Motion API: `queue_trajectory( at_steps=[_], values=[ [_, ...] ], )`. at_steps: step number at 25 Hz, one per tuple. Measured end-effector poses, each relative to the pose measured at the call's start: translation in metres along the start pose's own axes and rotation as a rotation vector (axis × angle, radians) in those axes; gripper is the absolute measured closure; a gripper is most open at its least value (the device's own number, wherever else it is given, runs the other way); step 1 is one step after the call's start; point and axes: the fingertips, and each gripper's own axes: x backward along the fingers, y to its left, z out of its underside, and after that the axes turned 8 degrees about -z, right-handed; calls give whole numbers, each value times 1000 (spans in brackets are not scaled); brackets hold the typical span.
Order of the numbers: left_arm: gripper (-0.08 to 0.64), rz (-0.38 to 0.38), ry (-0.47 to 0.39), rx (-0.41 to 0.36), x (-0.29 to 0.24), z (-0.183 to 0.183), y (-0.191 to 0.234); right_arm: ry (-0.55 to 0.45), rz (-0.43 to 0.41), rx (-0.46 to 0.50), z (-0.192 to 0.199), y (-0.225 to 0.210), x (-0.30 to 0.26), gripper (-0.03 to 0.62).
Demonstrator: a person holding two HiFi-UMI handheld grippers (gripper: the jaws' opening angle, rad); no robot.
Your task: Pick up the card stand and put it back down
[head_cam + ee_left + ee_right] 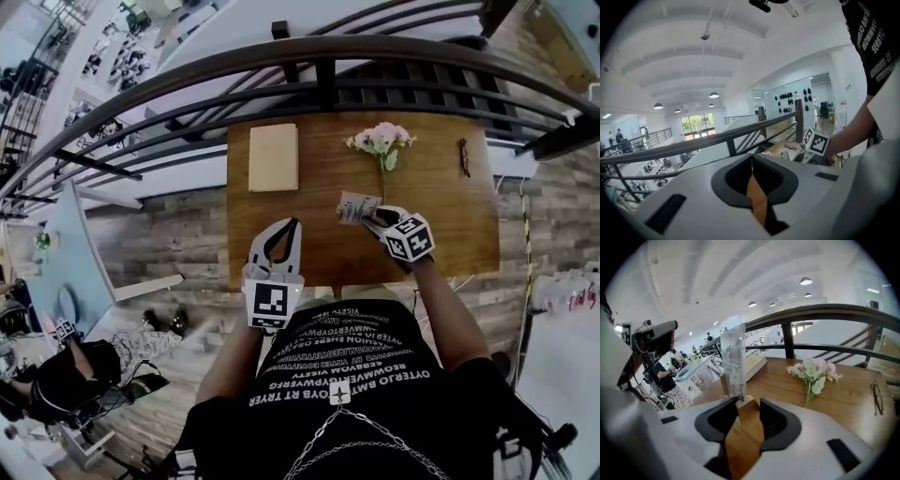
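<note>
— Items on the table (441, 239)?
— One card stand (356, 206), a clear upright sleeve on a wooden block, near the middle. One bunch of pink flowers (382, 139) just behind it. One beige notebook (274, 157) at the far left. One pair of glasses (463, 156) at the far right.
— Hand-held grippers?
— Two. Right hand-held gripper (749, 404): pads clamped on the stand's wooden block. I cannot tell whether the block touches the table. Left hand-held gripper (292, 225): jaw tips together, nothing between them, at the table's near edge, well apart from the stand.
— Surroundings?
— One dark railing (319, 56) beyond the table.
</note>
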Motion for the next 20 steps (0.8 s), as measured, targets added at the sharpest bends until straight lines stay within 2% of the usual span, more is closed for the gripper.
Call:
queue_trajectory(
  at_steps=[7, 20],
  values=[
    [531, 18, -41, -8, 13, -8, -4, -24, 9, 20, -42, 27, 39, 433],
    [531, 30, -92, -10, 37, -16, -4, -104, 1, 151, -116, 97, 98, 436]
  ],
)
